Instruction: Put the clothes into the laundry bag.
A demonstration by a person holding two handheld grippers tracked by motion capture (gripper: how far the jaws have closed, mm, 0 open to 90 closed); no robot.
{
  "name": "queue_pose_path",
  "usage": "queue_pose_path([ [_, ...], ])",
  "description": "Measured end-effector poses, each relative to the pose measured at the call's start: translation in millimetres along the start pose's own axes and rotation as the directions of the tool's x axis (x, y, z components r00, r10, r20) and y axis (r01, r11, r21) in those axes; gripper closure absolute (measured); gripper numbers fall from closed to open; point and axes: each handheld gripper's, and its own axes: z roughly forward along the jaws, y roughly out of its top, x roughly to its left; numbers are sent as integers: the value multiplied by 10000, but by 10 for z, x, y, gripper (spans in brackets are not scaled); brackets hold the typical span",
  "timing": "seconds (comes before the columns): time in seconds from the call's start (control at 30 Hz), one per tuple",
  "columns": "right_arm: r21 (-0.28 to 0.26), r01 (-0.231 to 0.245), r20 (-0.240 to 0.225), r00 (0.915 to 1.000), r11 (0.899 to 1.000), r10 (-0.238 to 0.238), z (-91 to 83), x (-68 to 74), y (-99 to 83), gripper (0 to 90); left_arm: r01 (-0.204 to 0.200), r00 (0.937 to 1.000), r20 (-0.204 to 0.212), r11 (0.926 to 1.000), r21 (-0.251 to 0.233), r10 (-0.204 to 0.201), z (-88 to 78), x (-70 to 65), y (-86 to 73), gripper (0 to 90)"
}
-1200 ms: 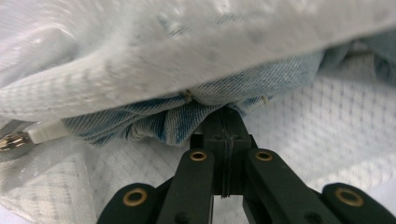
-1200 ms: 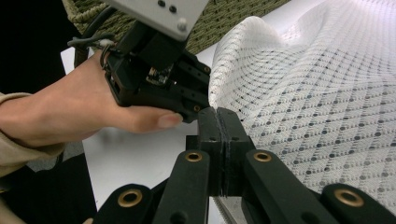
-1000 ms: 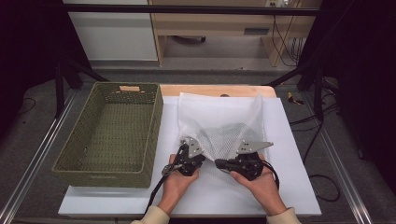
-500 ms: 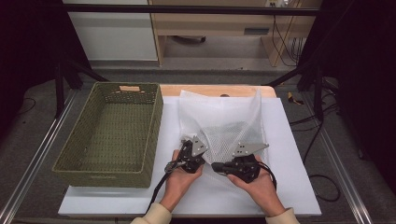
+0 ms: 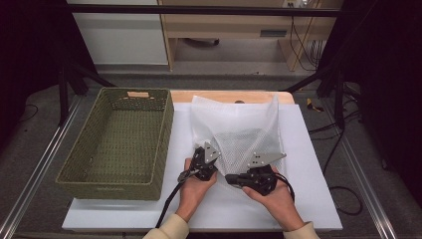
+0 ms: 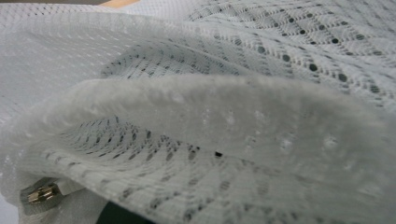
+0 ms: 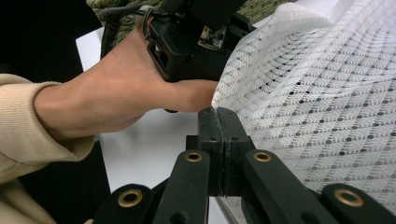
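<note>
On white board right of basket [image 5: 119, 142], mesh bag [image 5: 239, 132] lies pinched at near edge by both grippers, L [image 5: 208, 160] & R [image 7: 218, 116], jaws fully closed on fabric; lift evenly, keep tension, avoid snagging zipper [image 6: 41, 193].

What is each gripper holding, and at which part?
Both hold the mesh bag at its near edge: the right gripper is shut on it, and the left gripper grips beside it.

A white table [image 5: 318, 149] stands on a grey floor [image 5: 45, 149]. Beyond the table's far edge sit a white cabinet [image 5: 119, 35] and a pale wooden shelf unit [image 5: 224, 25]; black cables [image 5: 343, 194] trail right of the table
</note>
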Motion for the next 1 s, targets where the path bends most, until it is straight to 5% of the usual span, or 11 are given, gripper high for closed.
queue_pose_path([
  [0.3, -47, 40, -203, 9998, 10000, -41, -23, 8, -1, 899, 59, 9999, -86, 9996, -291, -62, -17, -6, 28, 900],
  [0.6, -14, 88, -394, 9992, 10000, -88, -41, 22, -4, 899, -79, 9992, -381, 9999, -63, 76, 72, 11, 9, 900],
  [1.0, -237, -421, 334, 9985, 9988, 429, -86, -116, -55, 899, -72, 9997, 249, 9992, 395, 62, -146, 2, -51, 900],
])
